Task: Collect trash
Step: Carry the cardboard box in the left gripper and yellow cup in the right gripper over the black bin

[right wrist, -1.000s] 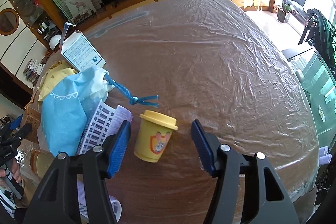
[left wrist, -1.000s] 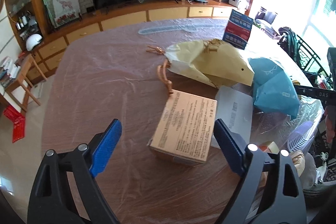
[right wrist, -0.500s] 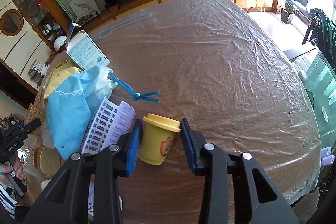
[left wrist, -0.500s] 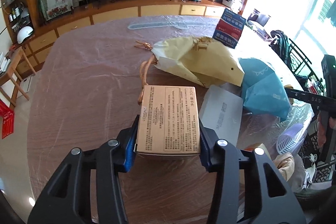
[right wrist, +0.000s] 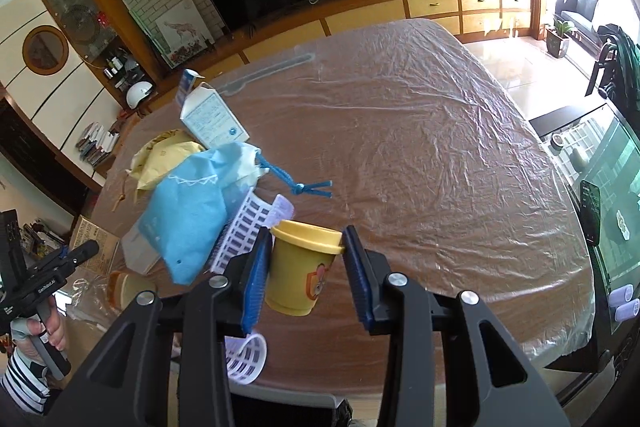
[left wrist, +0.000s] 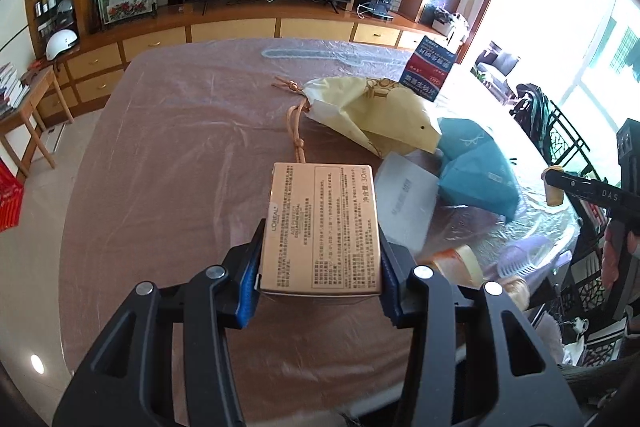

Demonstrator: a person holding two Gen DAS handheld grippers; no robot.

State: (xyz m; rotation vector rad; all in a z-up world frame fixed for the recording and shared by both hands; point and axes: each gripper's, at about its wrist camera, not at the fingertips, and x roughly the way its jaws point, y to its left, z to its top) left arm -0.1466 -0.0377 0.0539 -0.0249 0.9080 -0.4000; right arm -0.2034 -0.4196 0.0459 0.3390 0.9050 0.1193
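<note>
Left gripper (left wrist: 320,277) clamps tan carton (left wrist: 320,227); right gripper (right wrist: 306,267) clamps yellow tub (right wrist: 300,267).

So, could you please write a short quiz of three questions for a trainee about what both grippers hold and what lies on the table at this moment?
1. True or false: the left gripper is shut on the tan printed carton.
2. What does the right gripper hold?
A. the blue cloth bag
B. the yellow tub with a lid
C. the white plastic basket
3. Fill in: the table is covered with a sheet of clear ____.

Key:
1. True; both blue pads press on its sides.
2. B; the pads clamp it just under the lid's rim.
3. plastic film.
</note>
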